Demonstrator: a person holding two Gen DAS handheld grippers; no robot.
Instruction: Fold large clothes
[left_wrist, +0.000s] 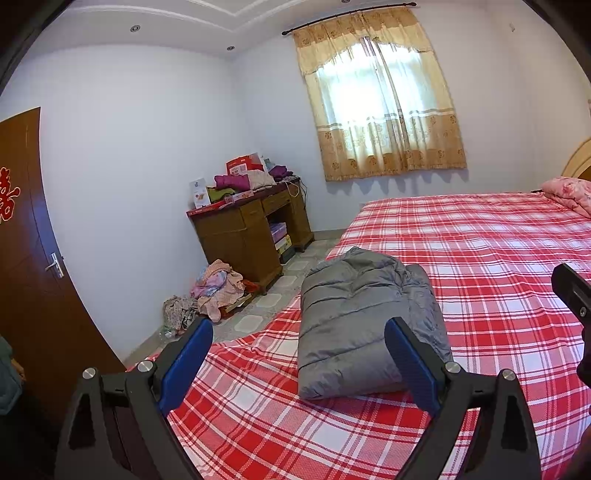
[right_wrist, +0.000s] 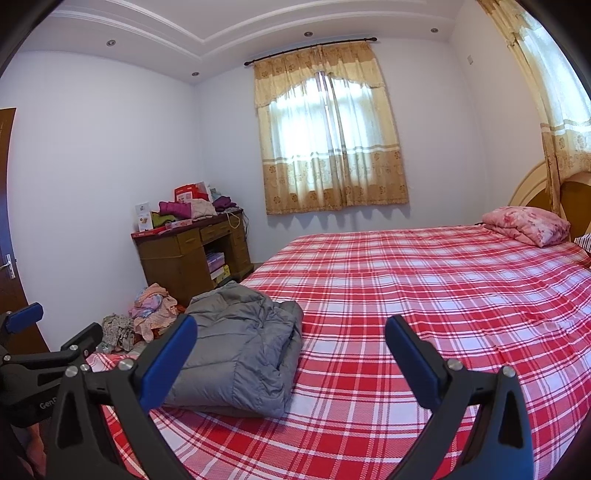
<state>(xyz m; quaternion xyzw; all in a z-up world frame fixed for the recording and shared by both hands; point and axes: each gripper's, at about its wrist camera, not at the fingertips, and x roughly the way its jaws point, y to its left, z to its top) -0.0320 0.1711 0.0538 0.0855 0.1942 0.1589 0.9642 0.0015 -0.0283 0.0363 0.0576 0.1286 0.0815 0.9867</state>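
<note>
A grey quilted jacket (left_wrist: 362, 317) lies folded into a thick bundle near the corner of the bed with the red plaid sheet (left_wrist: 498, 251). My left gripper (left_wrist: 299, 332) is open, held above and just short of the bundle, with nothing between its blue pads. The right wrist view shows the same jacket (right_wrist: 243, 350) at lower left and my right gripper (right_wrist: 291, 332) open over the bare plaid sheet (right_wrist: 424, 288) to the jacket's right. The left gripper (right_wrist: 55, 325) also shows at that view's left edge, and the right gripper's body (left_wrist: 572, 295) at the left view's right edge.
A pink floral quilt (right_wrist: 524, 223) rests at the headboard end. A wooden desk (left_wrist: 247, 229) piled with clothes and boxes stands against the far wall, with a heap of clothes (left_wrist: 218, 291) on the tiled floor beside it. A brown door (left_wrist: 33, 258) is on the left.
</note>
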